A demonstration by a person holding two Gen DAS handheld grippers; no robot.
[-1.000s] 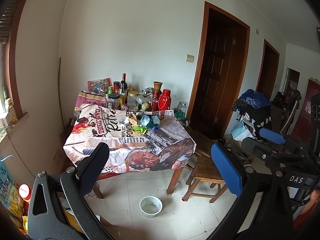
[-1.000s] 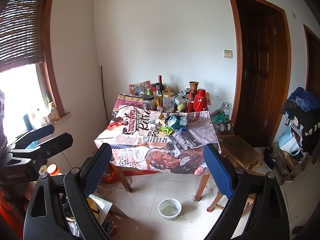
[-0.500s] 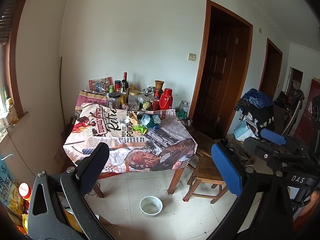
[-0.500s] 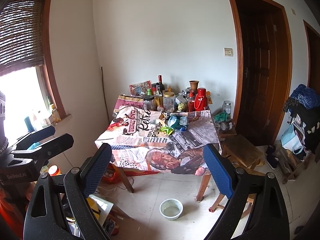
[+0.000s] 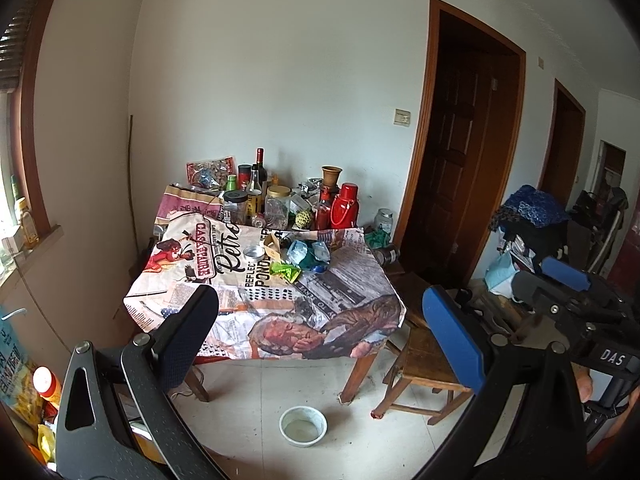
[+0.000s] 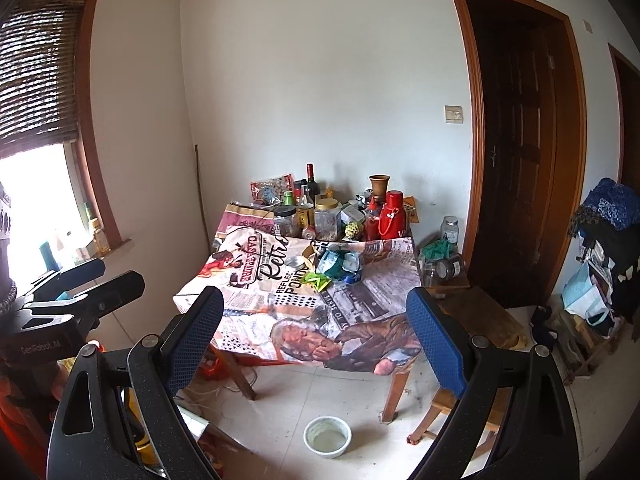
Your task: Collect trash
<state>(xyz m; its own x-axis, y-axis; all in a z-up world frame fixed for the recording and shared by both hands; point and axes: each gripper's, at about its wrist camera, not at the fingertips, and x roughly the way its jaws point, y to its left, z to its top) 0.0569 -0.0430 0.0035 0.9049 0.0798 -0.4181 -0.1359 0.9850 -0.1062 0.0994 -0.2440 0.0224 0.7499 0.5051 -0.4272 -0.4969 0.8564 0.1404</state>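
Wrappers point(image 5: 306, 258) litter the clothed table point(image 5: 360, 300); left gripper point(image 5: 320, 332) and right gripper point(image 6: 316, 332) gape empty.

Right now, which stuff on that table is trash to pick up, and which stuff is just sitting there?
Likely trash:
green wrapper
crumpled blue-green wrappers
torn cardboard piece

Just sitting there:
red thermos
wine bottle
gold-lidded jar
small round tin
white bowl on the floor
wooden stool

Both grippers, left and right, are open and empty.
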